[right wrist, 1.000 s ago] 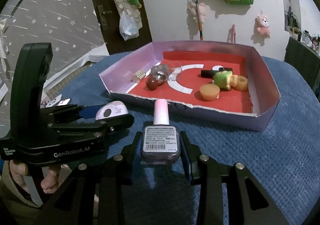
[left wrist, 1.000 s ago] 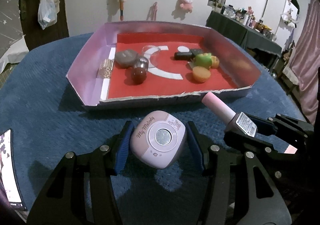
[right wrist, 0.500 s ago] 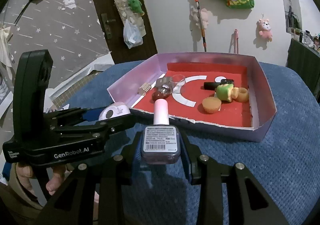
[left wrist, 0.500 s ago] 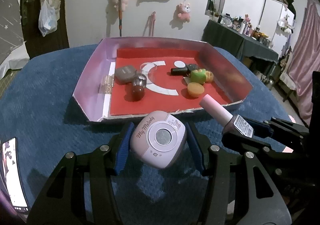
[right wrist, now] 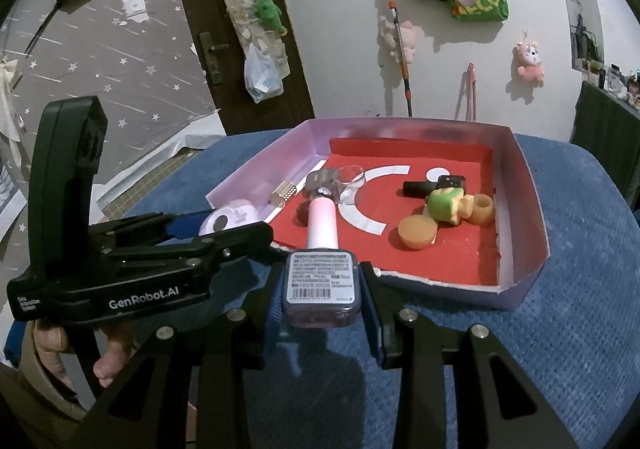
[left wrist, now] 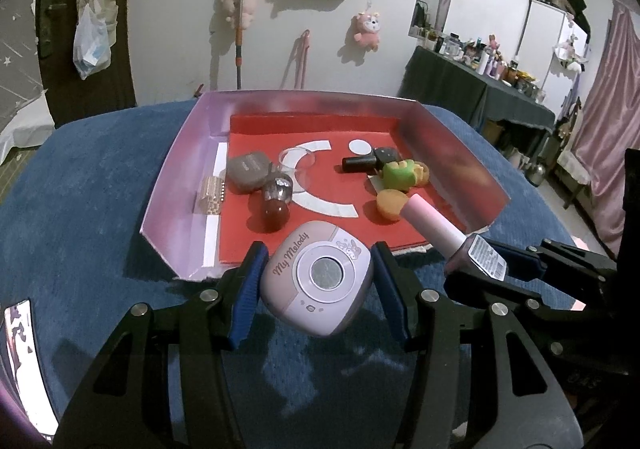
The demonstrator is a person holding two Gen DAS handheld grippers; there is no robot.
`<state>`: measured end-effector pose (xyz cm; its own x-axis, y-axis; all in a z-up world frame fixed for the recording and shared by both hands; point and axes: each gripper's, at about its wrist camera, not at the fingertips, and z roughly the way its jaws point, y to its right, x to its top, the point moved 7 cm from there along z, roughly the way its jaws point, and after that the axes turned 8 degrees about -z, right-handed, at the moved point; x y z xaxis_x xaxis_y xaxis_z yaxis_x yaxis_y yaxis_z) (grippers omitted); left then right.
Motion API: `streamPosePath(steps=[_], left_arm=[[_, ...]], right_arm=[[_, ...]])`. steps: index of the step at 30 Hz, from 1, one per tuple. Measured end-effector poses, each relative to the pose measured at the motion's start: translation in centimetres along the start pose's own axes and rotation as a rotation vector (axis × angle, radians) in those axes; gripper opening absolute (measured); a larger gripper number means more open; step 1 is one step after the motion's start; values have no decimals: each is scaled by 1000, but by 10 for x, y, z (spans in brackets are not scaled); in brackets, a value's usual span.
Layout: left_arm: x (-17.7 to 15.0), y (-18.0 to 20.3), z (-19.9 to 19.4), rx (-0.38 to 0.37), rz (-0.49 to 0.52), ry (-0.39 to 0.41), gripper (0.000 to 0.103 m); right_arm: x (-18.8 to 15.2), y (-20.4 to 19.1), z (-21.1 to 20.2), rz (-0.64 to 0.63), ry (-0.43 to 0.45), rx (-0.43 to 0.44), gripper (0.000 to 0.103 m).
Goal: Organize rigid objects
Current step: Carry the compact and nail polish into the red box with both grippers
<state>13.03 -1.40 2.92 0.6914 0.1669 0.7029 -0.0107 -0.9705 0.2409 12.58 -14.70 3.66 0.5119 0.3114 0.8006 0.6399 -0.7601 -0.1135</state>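
Blue padded surface (left wrist: 80, 209) fills most of both views; I see no loose items left on the part that shows. On it sits the pink-walled tray (left wrist: 176, 177) with a red floor. Already inside, as I count them: a grey compact (left wrist: 248, 171), a clear round dish (left wrist: 300, 161), a dark red bottle with a silver cap (left wrist: 275, 205), a black bottle (left wrist: 362, 163), a green and orange toy cluster (left wrist: 402, 175), an orange round piece (left wrist: 390, 203) and a small gold ribbed piece (left wrist: 210, 195). So most of the sorting looks done.

2 items are not yet in. My left hand-held gripper (left wrist: 316, 289) is clamped on the pink My Melody camera (left wrist: 316, 281), raised at the tray's near edge. My right hand-held gripper (right wrist: 320, 289) is clamped on the pink nail polish bottle (right wrist: 320, 277), cap pointing toward the tray, also just short of the near wall.

Judgement: task near its end. What remains is carrying both items over the near wall, setting each on open red floor, and letting go.
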Motion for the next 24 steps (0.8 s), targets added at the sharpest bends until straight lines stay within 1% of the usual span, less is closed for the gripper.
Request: streamPosePath(steps=[7, 17, 24], left_arm=[[13, -3, 15, -8, -10, -20, 51], [20, -4, 42, -9, -10, -73, 51], [21, -6, 61, -5, -10, -110, 51]], right_arm=[[11, 11, 9, 4, -18, -12, 38], [21, 32, 28, 27, -58, -19, 38], [18, 42, 48, 51, -114, -3, 38]])
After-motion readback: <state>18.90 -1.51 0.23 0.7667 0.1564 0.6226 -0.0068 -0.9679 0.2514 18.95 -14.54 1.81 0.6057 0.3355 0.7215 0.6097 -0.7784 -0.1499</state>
